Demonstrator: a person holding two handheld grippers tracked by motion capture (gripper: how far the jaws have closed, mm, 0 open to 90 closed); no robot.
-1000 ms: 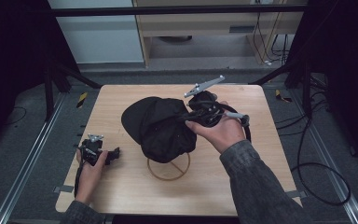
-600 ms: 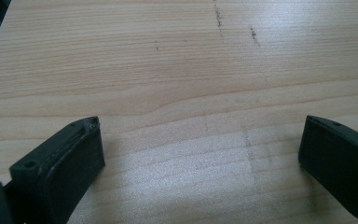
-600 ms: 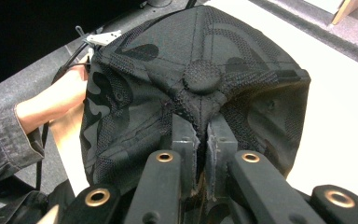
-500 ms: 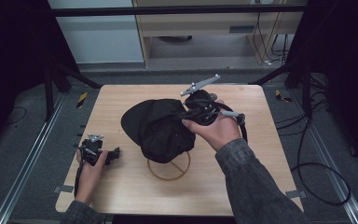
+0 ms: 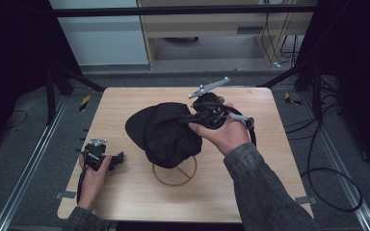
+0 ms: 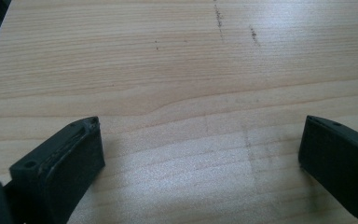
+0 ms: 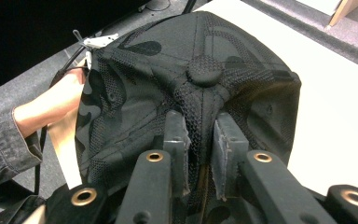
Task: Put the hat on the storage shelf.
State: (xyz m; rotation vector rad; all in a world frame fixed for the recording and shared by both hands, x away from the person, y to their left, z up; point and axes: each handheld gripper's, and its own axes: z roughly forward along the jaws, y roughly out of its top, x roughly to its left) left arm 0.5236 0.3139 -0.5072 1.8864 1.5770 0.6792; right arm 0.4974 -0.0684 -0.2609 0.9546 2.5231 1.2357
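A black camouflage cap [image 5: 166, 130] hangs above the middle of the wooden table [image 5: 270, 159], lifted off it. My right gripper [image 5: 192, 119] is shut on the cap's crown; in the right gripper view the two jaws pinch a fold of the cap [image 7: 168, 84] just below its top button [image 7: 205, 70]. Under the cap a thin wooden ring [image 5: 176, 174] lies flat on the table. My left gripper [image 5: 118, 160] rests low at the table's left front, open, its jaws wide apart over bare wood with nothing between them.
The table's left edge runs close to my left hand [image 5: 94, 178]. A black cable [image 5: 250, 130] trails from the right gripper. Black frame poles [image 5: 53, 82] and floor cables [image 5: 327, 183] surround the table.
The right gripper has carried the cap slightly left and up. The left gripper has stayed where it was.
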